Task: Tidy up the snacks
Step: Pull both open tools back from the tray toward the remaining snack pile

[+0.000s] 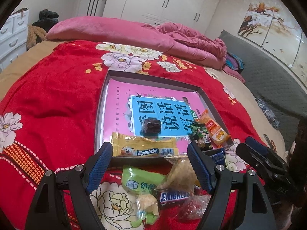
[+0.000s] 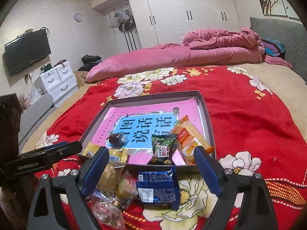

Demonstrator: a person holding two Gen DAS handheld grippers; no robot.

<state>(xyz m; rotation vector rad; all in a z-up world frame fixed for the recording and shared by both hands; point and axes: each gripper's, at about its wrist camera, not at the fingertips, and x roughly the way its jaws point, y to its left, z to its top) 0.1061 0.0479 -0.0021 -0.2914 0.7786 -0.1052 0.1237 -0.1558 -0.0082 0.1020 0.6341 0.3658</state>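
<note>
Both grippers are black frames with silver screws; blue textured fingers (image 1: 99, 169) sit at lower centre. The left gripper (image 2: 63, 149), mid-left, bears white "GenRobot.AI" lettering.

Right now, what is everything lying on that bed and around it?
tray: one, grey rim, pink and blue sheet inside, on the red blanket
dark candy: one, brown, in the tray on the blue panel
orange packet: one, in the tray's near right corner
green-black packet: one, in the tray beside the orange packet
yellow Alpenliebe packet: one, over the tray's near edge
blue packet: one, on the blanket before the tray
Snickers bar: one, brown, in the loose pile
green packet: one, in the pile
red blanket: one, flowered, covers the bed
pink quilt: one, bunched behind
television: one, black, on the wall
left gripper: open, empty
right gripper: open, empty
</note>
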